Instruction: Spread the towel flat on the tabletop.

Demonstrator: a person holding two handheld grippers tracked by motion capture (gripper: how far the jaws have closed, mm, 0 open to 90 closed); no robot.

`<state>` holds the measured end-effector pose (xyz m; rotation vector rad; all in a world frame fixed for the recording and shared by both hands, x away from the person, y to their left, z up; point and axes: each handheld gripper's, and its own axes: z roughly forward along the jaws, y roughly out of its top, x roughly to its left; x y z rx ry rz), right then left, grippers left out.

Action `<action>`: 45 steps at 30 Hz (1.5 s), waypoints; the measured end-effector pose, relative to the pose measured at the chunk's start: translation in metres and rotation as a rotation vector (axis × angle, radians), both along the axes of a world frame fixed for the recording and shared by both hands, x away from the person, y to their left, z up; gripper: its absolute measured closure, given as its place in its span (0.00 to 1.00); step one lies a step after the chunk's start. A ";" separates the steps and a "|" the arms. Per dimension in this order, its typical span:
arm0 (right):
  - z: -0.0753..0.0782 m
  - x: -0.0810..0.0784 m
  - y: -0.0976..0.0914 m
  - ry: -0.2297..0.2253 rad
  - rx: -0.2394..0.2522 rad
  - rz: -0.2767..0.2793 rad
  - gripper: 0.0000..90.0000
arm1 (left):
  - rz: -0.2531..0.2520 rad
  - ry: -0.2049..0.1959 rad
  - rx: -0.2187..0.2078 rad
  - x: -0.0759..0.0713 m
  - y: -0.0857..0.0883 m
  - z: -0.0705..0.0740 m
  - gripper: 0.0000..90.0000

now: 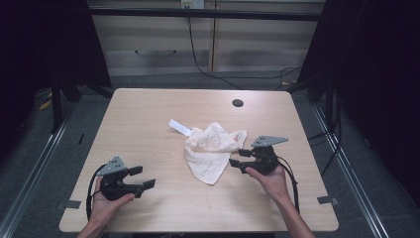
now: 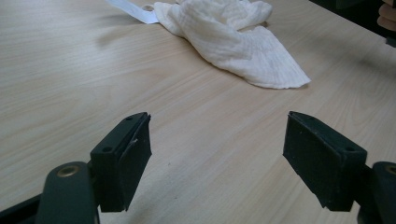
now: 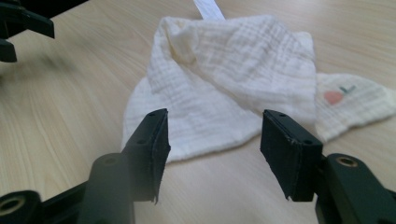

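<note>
A crumpled white muslin cloth (image 1: 213,148) lies a little right of the table's middle, with a white strap (image 1: 179,127) sticking out at its far left. My right gripper (image 1: 237,157) is open just right of the cloth, jaws pointing at it. In the right gripper view the cloth (image 3: 224,84) lies just beyond the gripper (image 3: 215,123), with nothing between the pads; a small peach print (image 3: 333,97) shows on one corner. My left gripper (image 1: 143,177) stands open near the front left, apart from the cloth (image 2: 233,42), its jaws (image 2: 217,126) over bare wood.
The wooden table (image 1: 148,109) has a round cable hole (image 1: 237,103) at the back right and tape marks (image 1: 327,200) near the front corners. Dark curtains flank both sides, and a black cable (image 1: 198,59) runs across the floor behind.
</note>
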<state>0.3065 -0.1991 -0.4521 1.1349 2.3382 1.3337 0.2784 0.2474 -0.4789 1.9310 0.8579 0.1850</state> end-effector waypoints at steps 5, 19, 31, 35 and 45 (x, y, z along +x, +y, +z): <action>0.000 0.016 0.006 0.010 -0.011 0.002 0.48 | 0.005 0.004 0.001 0.001 0.002 -0.001 0.26; -0.018 0.071 0.018 0.076 -0.082 0.050 0.51 | 0.000 -0.002 0.018 0.002 0.001 -0.002 0.28; -0.047 0.089 0.019 0.142 -0.137 0.024 0.57 | 0.013 -0.002 0.019 0.003 0.003 -0.002 0.28; -0.046 0.086 0.022 0.127 -0.191 -0.010 0.81 | 0.014 0.003 0.018 0.003 0.003 -0.003 0.28; -0.043 0.078 0.016 0.167 -0.117 -0.005 0.96 | 0.016 0.005 0.022 0.003 0.003 -0.003 0.28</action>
